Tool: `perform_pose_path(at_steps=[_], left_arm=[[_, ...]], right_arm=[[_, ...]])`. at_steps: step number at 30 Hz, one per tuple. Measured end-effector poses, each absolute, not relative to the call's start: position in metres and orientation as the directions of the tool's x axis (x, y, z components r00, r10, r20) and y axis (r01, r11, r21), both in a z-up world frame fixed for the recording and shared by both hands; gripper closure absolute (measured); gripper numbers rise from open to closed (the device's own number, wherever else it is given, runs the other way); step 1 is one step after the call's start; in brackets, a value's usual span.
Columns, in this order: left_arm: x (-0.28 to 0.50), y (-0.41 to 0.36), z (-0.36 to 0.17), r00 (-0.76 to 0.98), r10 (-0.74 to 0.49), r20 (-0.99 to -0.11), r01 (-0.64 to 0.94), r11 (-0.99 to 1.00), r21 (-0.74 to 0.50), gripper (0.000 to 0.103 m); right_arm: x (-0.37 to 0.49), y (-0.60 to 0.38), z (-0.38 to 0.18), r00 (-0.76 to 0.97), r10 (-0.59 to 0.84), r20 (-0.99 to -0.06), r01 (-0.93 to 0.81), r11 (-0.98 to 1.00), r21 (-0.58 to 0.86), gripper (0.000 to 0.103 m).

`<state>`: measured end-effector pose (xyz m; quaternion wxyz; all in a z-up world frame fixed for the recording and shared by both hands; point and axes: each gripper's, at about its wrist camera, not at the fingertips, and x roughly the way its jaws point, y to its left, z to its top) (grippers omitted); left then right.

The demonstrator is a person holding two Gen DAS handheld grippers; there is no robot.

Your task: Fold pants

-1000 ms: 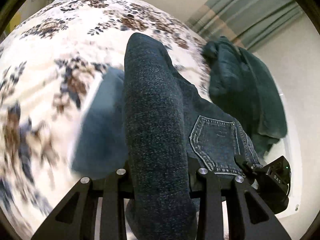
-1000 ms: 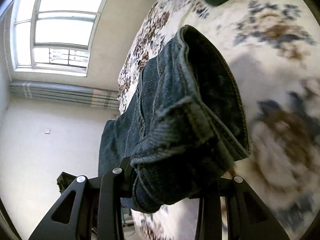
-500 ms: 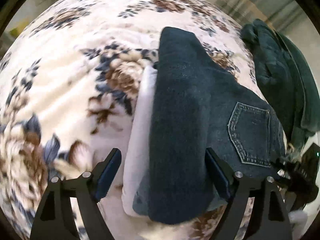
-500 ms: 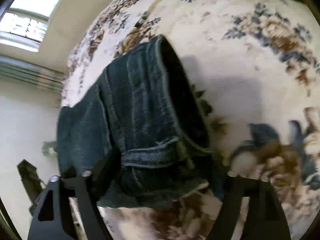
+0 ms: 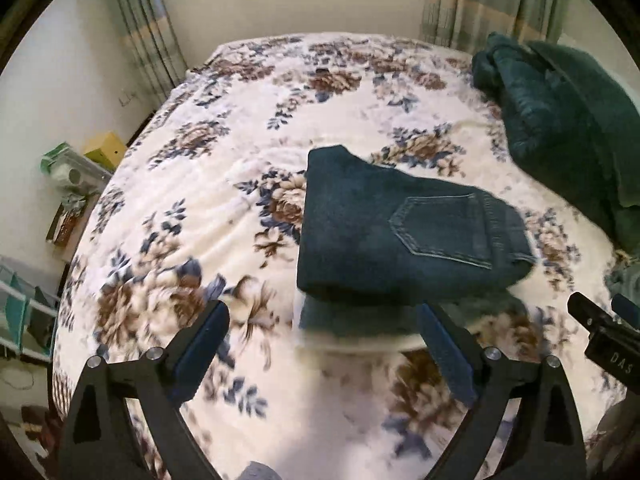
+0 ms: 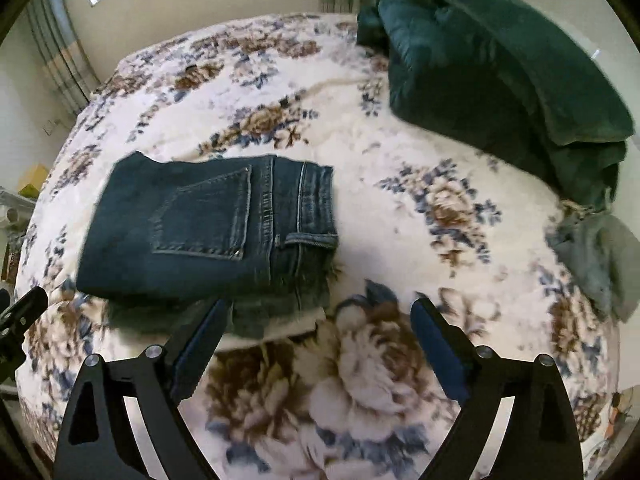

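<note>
The dark blue jeans [image 5: 400, 232] lie folded in a flat stack on the floral bedspread [image 5: 224, 160], back pocket up. They also show in the right wrist view [image 6: 208, 228], with the waistband to the right. My left gripper [image 5: 324, 344] is open and empty, held back from the near edge of the stack. My right gripper [image 6: 316, 340] is open and empty, just in front of the stack's near right corner. Neither gripper touches the jeans.
A dark green blanket and pillow pile [image 6: 500, 76] lies at the bed's far right. A grey-green cloth [image 6: 596, 256] lies at the right edge. Shelves with boxes [image 5: 76, 172] stand left of the bed. Curtains [image 5: 492, 4] hang behind.
Both grippers have let go of the jeans, opened and pulled back. The jeans have dropped from being held up to lying folded flat on the bed.
</note>
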<state>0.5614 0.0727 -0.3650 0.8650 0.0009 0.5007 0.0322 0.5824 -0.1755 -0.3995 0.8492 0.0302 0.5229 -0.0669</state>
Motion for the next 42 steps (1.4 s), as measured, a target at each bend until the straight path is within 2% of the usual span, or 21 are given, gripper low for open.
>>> perform_pose_path(at_steps=[9, 21, 32, 35, 42], left_arm=[[0.444, 0.047, -0.252, 0.591, 0.065, -0.804, -0.070, 0.997, 0.029, 0.006], [0.302, 0.025, -0.123, 0.685, 0.065, -0.726, -0.067, 0.997, 0.026, 0.006], [0.235, 0.024, -0.050, 0.710, 0.044, -0.703, -0.044, 0.999, 0.018, 0.006], [0.225, 0.027, -0.036, 0.688, 0.034, -0.725, -0.046, 0.999, 0.002, 0.000], [0.202, 0.025, -0.001, 0.687, 0.038, -0.726, -0.052, 0.999, 0.003, 0.000]], right_arm=[[0.452, -0.185, -0.264, 0.555, -0.060, -0.829, 0.095, 0.995, -0.008, 0.008], [0.290, -0.204, -0.118, 0.634, -0.014, -0.773, 0.046, 0.999, 0.020, 0.008], [0.181, -0.203, 0.001, 0.686, 0.024, -0.727, -0.001, 0.999, 0.032, 0.008], [0.163, -0.201, 0.026, 0.693, 0.032, -0.720, -0.007, 0.999, 0.038, 0.008], [0.142, -0.206, 0.074, 0.671, 0.068, -0.738, -0.039, 0.998, 0.057, 0.004]])
